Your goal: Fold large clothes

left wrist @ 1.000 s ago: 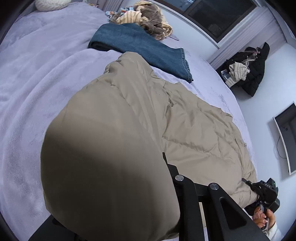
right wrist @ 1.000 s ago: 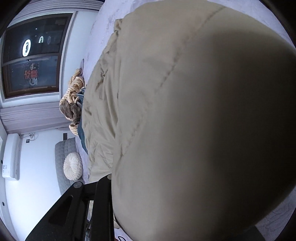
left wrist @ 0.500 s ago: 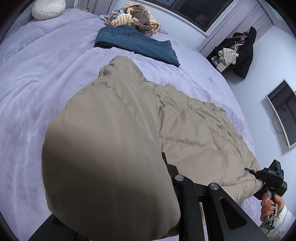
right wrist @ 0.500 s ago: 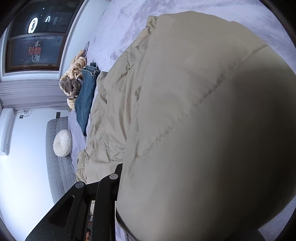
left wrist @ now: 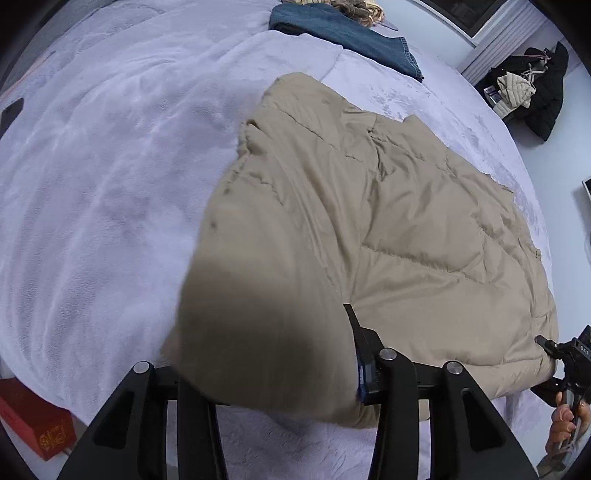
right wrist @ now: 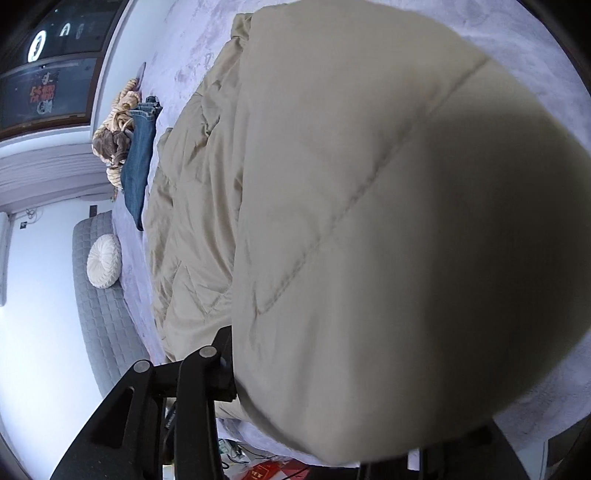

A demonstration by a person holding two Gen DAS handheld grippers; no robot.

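A large beige quilted puffer jacket [left wrist: 406,221] lies spread on a lavender bed [left wrist: 110,166]. My left gripper [left wrist: 280,369] is shut on the jacket's near left edge; the padded cloth bulges between the fingers and hides the tips. My right gripper [right wrist: 369,387] is shut on the jacket's near right edge [right wrist: 369,221], and the cloth fills most of that view. The right gripper and the hand holding it also show at the far right of the left wrist view [left wrist: 565,362].
Folded blue jeans [left wrist: 343,33] and a striped tan garment [right wrist: 114,129] lie at the bed's far end. A round white cushion [right wrist: 104,261] sits by the grey headboard. A red box [left wrist: 33,424] is on the floor. Dark coats [left wrist: 535,96] hang by the wall.
Both grippers have lowered and drawn the held jacket edge back toward the bed's near side. The jacket now lies flatter, and the left gripper's left finger has come into view.
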